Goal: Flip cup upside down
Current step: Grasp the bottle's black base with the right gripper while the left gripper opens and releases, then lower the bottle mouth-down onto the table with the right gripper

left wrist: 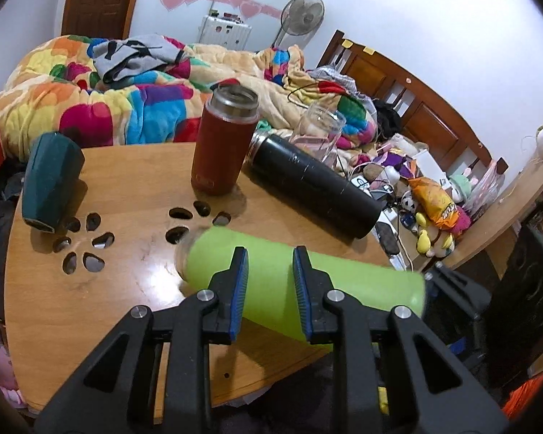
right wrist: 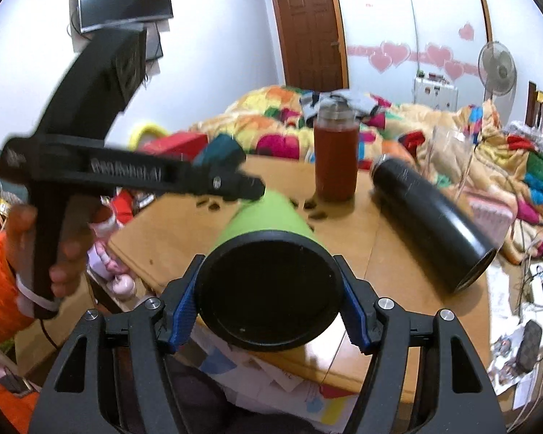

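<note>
The lime-green cup [left wrist: 271, 275] lies sideways over the round wooden table [left wrist: 126, 300], its black base [right wrist: 268, 289] toward the right wrist camera. My right gripper [right wrist: 268, 289] is shut on the cup's base end, blue pads on both sides. My left gripper [left wrist: 270, 264] is above the cup's middle, its blue fingers [left wrist: 240, 275] slightly apart and not pressing the cup. The left gripper also shows from the side in the right wrist view [right wrist: 249, 188], blurred, at the cup's far end.
A red tumbler [left wrist: 224, 144] stands upright on the table. A black flask [left wrist: 315, 184] lies on its side to the right. A dark green cup [left wrist: 49, 184] lies at the left edge. A clear glass [left wrist: 318, 130] stands behind. A bed with a colourful blanket [left wrist: 126, 90] is beyond.
</note>
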Demonstrator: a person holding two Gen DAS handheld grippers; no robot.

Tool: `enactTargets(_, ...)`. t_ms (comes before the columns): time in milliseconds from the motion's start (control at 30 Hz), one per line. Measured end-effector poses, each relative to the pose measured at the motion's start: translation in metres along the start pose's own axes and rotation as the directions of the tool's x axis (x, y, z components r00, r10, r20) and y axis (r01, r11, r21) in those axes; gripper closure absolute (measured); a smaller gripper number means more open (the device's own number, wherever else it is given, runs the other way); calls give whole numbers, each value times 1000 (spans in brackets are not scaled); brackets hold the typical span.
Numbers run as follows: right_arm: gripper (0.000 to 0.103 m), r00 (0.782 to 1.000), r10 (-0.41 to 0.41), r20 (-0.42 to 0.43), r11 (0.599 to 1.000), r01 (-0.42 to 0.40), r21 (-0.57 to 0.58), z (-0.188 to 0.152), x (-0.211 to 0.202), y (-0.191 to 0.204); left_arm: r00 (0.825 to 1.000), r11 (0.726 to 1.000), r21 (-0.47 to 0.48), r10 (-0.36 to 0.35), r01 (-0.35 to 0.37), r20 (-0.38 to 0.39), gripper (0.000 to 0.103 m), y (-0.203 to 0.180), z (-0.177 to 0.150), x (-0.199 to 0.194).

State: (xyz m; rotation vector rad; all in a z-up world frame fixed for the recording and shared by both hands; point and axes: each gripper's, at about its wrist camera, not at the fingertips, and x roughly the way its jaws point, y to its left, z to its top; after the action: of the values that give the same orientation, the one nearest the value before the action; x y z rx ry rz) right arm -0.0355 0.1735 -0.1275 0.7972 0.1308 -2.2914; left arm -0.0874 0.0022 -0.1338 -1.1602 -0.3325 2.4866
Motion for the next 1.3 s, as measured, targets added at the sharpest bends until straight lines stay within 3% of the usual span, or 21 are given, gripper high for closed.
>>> enactTargets(167,39,999,-6,46,1000,7,-20,25,-13,3,999,1000,14,16,-16,50,78,1,7,-20)
enactTargets(400,39,1000,3,29,998,-2,-60,57,-6,11,986,992,23,117,-120,121,77,18,13,-58)
enactTargets(633,39,1000,-16,-16,993,14,-114,90,22,27,961,977,7,208,-213,183,52,35,9,-85)
enactTargets(900,39,996,-51,-79,989,40,-142,122,59,42,950,969,-1,242,-247,197,44,48,5,-95)
enactTargets(1300,39,987,-88,-135,992,75,-97,139,80,42,954,972,-3,233,-237,189,39,54,0,-92)
